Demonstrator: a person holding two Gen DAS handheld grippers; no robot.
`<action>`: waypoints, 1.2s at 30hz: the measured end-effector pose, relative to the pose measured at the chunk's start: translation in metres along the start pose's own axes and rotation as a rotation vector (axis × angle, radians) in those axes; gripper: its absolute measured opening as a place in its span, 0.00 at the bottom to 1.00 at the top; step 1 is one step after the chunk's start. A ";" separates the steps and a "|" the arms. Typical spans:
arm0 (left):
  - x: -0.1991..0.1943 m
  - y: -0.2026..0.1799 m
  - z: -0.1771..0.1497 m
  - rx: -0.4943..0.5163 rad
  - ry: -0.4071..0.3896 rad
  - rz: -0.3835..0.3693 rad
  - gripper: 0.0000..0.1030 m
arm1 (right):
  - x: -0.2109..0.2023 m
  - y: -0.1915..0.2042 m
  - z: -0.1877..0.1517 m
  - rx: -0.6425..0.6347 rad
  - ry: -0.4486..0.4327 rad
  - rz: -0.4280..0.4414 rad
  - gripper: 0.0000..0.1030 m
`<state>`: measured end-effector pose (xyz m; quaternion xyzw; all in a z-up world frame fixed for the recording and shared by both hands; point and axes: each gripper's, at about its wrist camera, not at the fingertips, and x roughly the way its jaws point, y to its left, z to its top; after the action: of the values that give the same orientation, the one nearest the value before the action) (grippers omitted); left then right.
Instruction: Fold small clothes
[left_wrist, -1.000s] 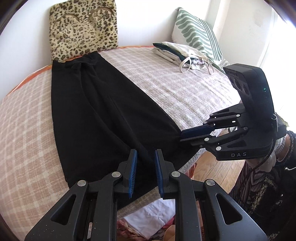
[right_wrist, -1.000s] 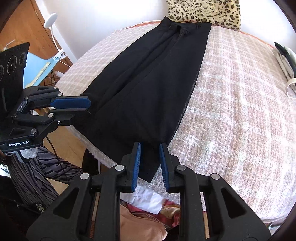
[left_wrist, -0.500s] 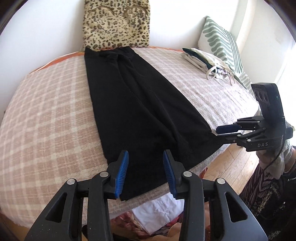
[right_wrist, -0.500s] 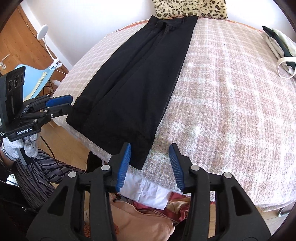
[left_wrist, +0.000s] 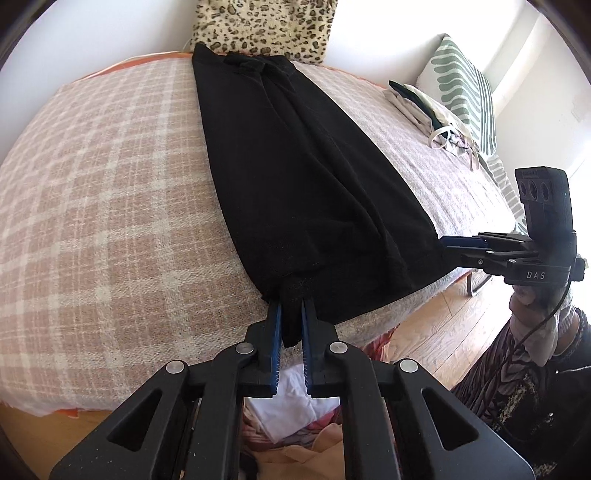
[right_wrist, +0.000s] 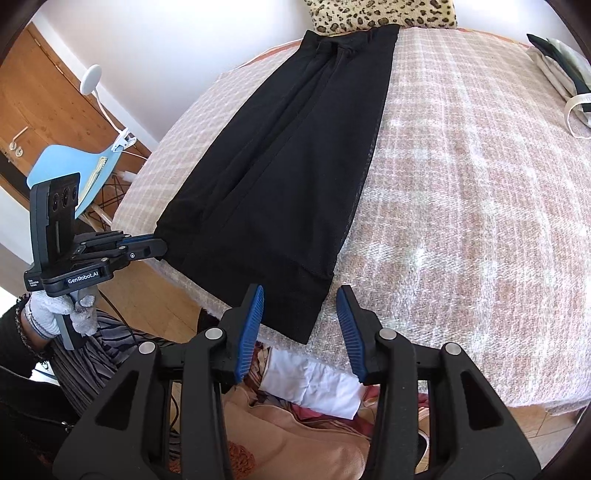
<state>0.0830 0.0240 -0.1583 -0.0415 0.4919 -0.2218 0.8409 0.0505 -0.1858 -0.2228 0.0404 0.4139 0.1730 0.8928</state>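
Bed (left_wrist: 92, 206) | black garment (left_wrist: 295, 177) hem pinched in left jaws | right jaws spread beside corner

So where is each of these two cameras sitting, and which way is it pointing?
Left wrist view: sits on the left gripper, looking along its fingers across the bed; fingers shut on the black trousers hem; the right gripper shows at the side.
Right wrist view: sits on the right gripper, fingers open around the other hem corner; the left gripper and gloved hand show.
Both share the trousers, the bed and the leopard-print cushion.
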 end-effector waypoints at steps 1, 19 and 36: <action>-0.003 -0.002 -0.001 0.011 -0.010 0.003 0.07 | 0.000 0.000 0.000 -0.002 -0.001 -0.012 0.32; -0.008 0.017 -0.005 -0.131 0.004 -0.079 0.31 | 0.006 -0.008 0.000 0.036 0.022 0.057 0.23; -0.021 0.010 0.029 -0.163 -0.096 -0.192 0.05 | -0.007 -0.027 0.029 0.191 -0.047 0.216 0.07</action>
<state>0.1018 0.0371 -0.1292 -0.1670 0.4612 -0.2582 0.8323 0.0752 -0.2116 -0.2046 0.1735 0.4005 0.2270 0.8706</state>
